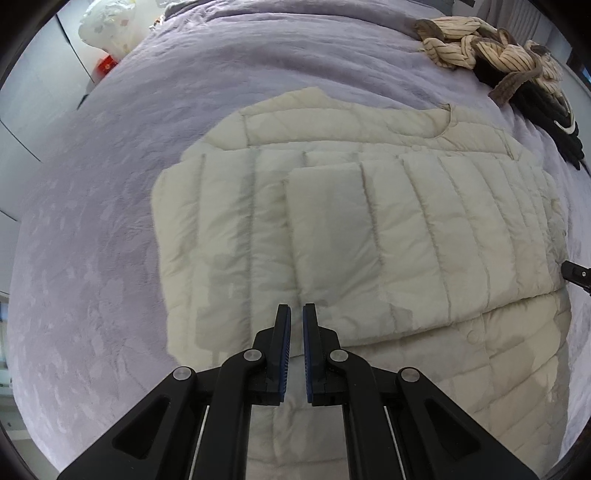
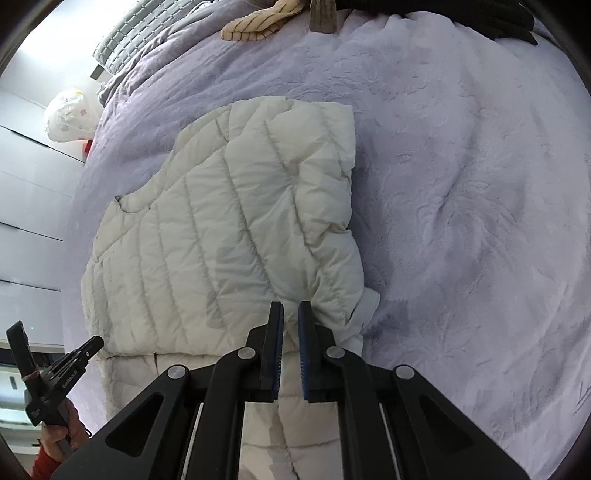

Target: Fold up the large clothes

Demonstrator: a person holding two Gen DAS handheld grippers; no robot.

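Note:
A cream quilted puffer jacket (image 1: pixel 369 229) lies flat on a lavender bedspread (image 1: pixel 110 240), with a sleeve folded across its front. It also shows in the right wrist view (image 2: pixel 229 229), one side folded over with a bunched edge. My left gripper (image 1: pixel 296 310) hovers over the jacket's near part, jaws a narrow gap apart and empty. My right gripper (image 2: pixel 290 306) hovers over the jacket's near right edge, jaws a narrow gap apart and empty. The left gripper also appears at the lower left of the right wrist view (image 2: pixel 88 347).
A pile of striped beige and black clothes (image 1: pixel 498 55) lies at the far right of the bed. A white patterned bag (image 1: pixel 107 29) and a red object (image 1: pixel 105 66) stand beyond the far left edge. A grey pillow (image 2: pixel 147 33) lies at the head. White cabinets (image 2: pixel 29 184) stand left.

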